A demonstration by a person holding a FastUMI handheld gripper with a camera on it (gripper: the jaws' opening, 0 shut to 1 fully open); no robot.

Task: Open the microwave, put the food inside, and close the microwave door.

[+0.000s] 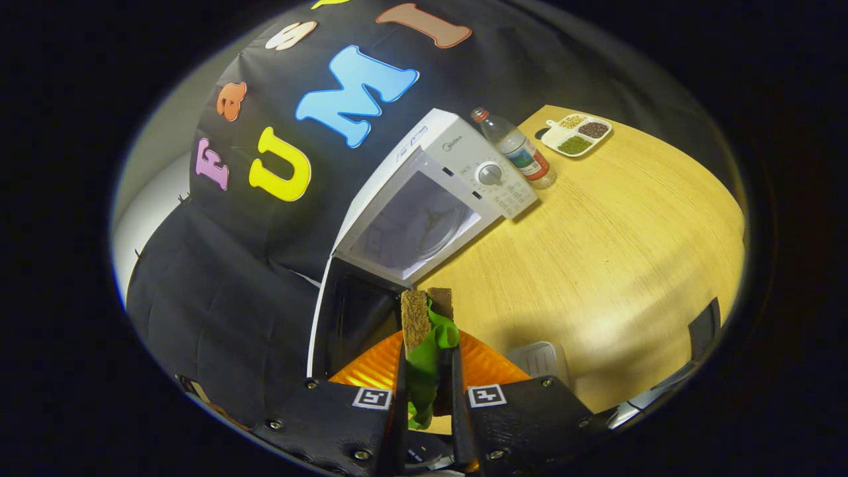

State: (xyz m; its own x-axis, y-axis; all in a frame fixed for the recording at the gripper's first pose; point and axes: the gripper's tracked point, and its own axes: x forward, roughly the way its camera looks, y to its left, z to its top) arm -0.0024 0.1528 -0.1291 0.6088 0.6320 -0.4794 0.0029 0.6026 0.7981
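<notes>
Gripping green food between both fingers, tool closed on it above an orange plate. Microwave just ahead, door swung open, cavity directly beyond fingertips, on the table.

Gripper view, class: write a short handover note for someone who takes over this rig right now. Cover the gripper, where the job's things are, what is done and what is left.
Gripper: shut on the green food item, both fingers pressing it, above an orange plate.
Microwave: on the wooden table, just ahead of the fingers; its door is swung open, cavity looks empty.
Beyond: a bottle beside the microwave, a divided dish further off.
Done: door opened, food gripped.
Left: place food inside, release, close door.
</notes>
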